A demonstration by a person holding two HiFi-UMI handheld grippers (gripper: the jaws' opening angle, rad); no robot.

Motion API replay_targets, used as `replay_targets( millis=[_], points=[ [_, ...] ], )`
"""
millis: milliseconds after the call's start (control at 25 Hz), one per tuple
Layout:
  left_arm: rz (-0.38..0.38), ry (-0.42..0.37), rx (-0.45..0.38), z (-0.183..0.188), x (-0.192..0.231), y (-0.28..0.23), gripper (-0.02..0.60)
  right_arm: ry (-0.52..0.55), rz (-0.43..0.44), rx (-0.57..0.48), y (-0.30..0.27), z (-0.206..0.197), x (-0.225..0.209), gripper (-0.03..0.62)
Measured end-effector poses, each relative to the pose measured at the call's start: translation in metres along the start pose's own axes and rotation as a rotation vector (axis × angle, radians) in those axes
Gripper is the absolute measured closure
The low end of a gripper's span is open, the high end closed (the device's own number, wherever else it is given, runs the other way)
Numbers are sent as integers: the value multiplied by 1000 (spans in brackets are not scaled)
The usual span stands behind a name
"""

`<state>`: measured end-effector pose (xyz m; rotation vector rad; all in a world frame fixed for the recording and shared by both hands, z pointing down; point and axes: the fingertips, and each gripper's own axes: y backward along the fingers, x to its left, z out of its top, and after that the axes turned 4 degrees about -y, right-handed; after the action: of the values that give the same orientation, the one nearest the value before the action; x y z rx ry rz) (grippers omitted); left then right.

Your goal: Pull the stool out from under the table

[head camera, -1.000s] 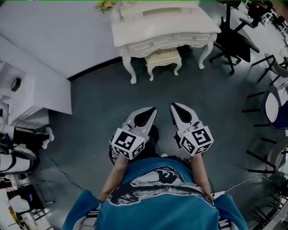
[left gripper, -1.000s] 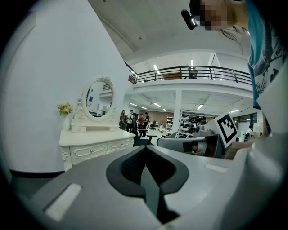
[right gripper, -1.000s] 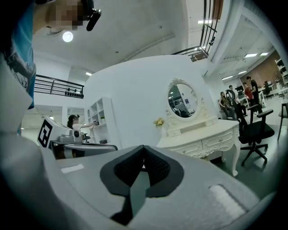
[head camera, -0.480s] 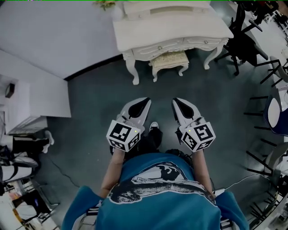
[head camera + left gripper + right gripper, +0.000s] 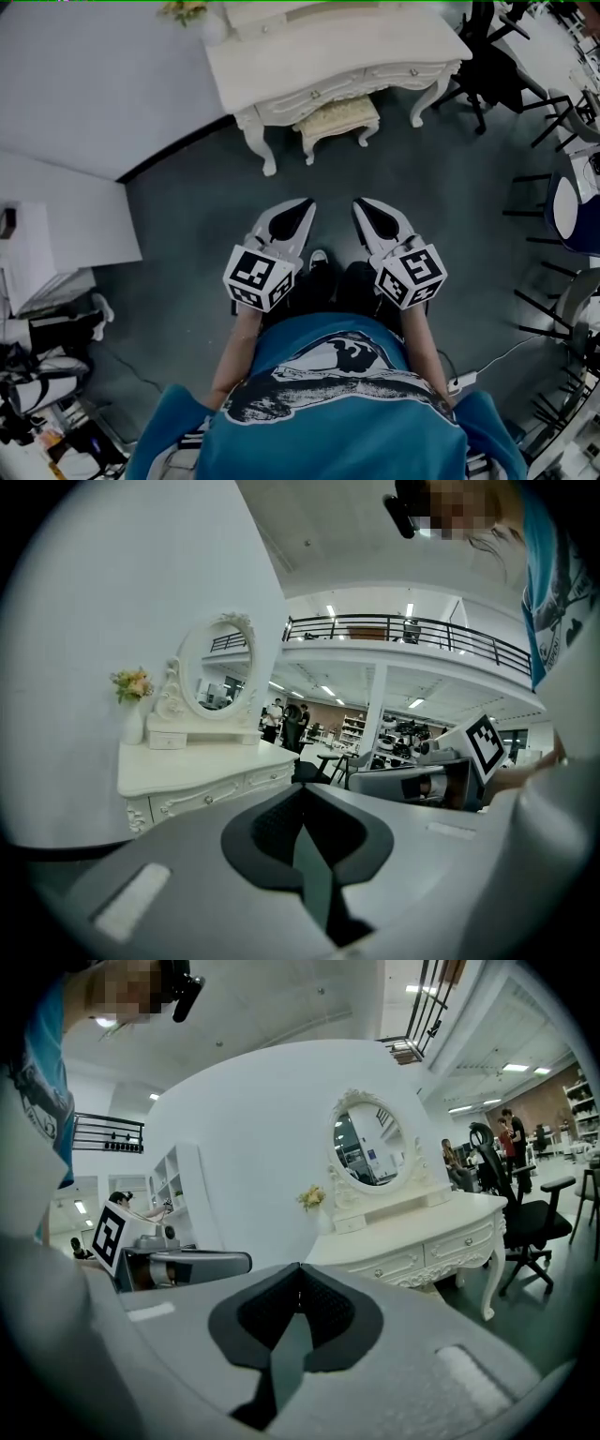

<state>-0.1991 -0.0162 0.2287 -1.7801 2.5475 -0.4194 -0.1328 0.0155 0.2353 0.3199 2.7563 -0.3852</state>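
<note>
The stool (image 5: 337, 116) is half hidden under the white table (image 5: 309, 52) — only its front is seen. The left gripper (image 5: 303, 204) and right gripper (image 5: 362, 205) are held closed, empty, over grey floor (image 5: 187, 244), well apart from it.

Head view looks steeply down from above; both gripper views look level along their jaws; all share the counter (image 5: 328, 47), well ahead.

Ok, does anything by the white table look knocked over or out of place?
Nothing stands out. The stool sits upright, tucked under the table, and the vase stands upright on the tabletop. The left gripper and right gripper are shut, empty and short of the stool.
</note>
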Motion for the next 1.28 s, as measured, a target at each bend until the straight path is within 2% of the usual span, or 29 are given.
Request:
replay_targets(
  millis=[320, 600, 800, 1040, 1160, 1280],
  points=[
    [-36, 29, 15, -8, -9, -24, 571, -28, -31, 42, 8, -14, -21, 591],
    [32, 67, 33, -13, -1, -52, 571, -39, 7, 56, 1, -6, -62, 580],
    [111, 77, 65, -12, 20, -88, 571, -50, 37, 80, -20, 9, -112, 576],
    [220, 112, 116, -14, 46, -141, 571, -41, 92, 162, -53, 17, -184, 565],
    [251, 128, 149, -20, 58, -170, 571, -20, 115, 207, -75, 16, -224, 563],
    [243, 121, 178, -28, 67, -196, 571, -3, 141, 246, -97, 9, -260, 562]
  ],
)
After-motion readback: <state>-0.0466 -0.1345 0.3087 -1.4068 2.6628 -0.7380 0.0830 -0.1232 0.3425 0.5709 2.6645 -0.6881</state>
